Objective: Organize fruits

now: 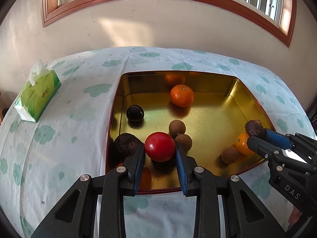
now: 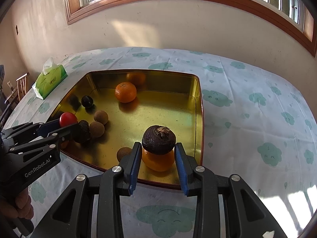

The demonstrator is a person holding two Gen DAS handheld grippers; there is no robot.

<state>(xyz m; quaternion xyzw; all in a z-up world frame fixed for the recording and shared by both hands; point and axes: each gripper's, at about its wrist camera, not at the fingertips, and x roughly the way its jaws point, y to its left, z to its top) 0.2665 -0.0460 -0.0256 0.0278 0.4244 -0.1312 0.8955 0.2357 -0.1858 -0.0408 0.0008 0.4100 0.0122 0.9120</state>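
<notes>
A gold tin tray (image 1: 214,119) (image 2: 158,107) lies on the clouded tablecloth and holds the fruits. My left gripper (image 1: 159,148) is shut on a red round fruit (image 1: 160,146) (image 2: 68,119) above the tray's near left corner. My right gripper (image 2: 157,145) holds a dark wrinkled fruit (image 2: 158,139) (image 1: 254,128) at its fingertips, right above an orange (image 2: 158,160) (image 1: 242,143) in the near right corner. Another orange (image 1: 181,95) sits at the back, a black plum (image 1: 135,112) at the left. Brown longans (image 1: 177,126) lie in the middle and another wrinkled fruit (image 1: 126,144) by my left finger.
A green tissue pack (image 1: 38,93) (image 2: 50,81) stands on the table left of the tray. A further longan (image 1: 229,154) lies beside the near orange. A chair back (image 2: 20,83) shows past the table's left edge. A hand (image 2: 21,206) grips the left tool's handle.
</notes>
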